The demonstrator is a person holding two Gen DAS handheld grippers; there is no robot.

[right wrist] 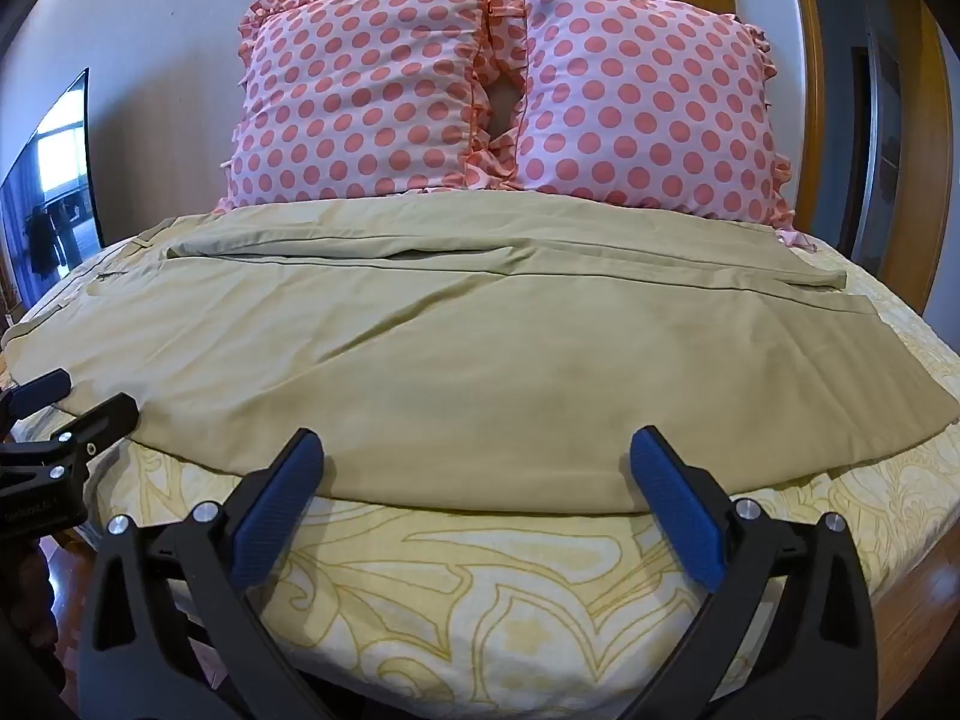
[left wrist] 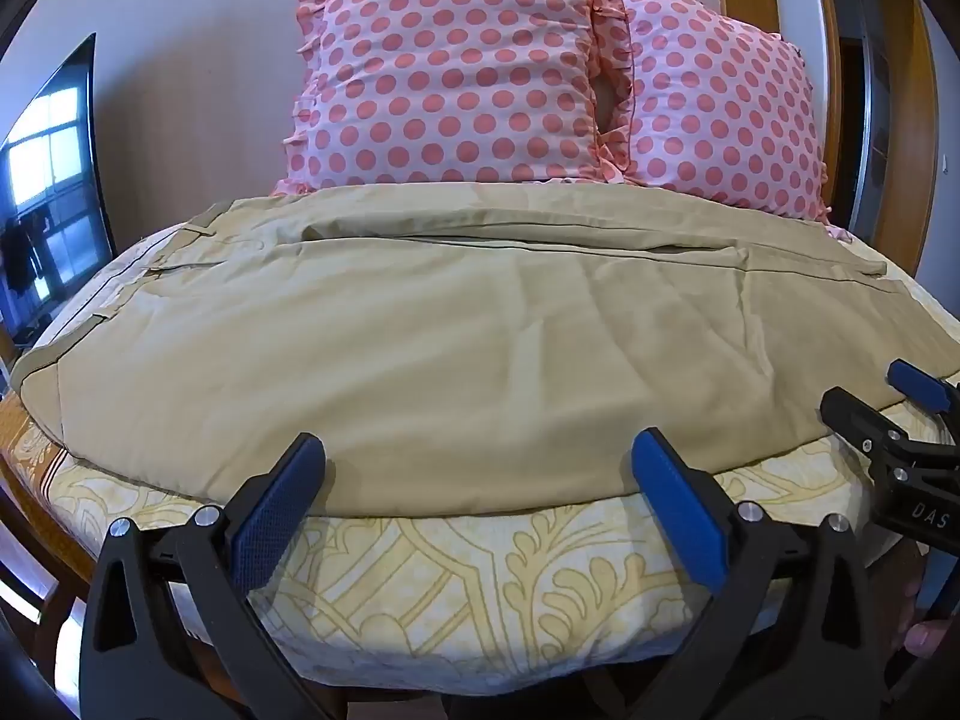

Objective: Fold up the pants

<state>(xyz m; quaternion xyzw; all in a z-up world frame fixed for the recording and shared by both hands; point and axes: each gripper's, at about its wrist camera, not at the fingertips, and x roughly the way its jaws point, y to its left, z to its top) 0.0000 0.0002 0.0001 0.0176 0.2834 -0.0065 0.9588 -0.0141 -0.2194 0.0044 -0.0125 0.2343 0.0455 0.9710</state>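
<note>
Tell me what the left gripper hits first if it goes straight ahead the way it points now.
The left gripper, open, would most likely first meet the near edge of the khaki pants lying flat on the bed. Beyond them stand the polka-dot pillows. Depth is unclear, so it might skim just over the cloth.

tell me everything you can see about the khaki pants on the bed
The pants are khaki-tan, a thin woven cloth by the look, lightly creased. They lie flat across the bed, waistband with belt loops at the left, legs running right, one leg nearer than the other. Their far edge meets the polka-dot pillows. Both grippers are open and grip nothing.
</note>
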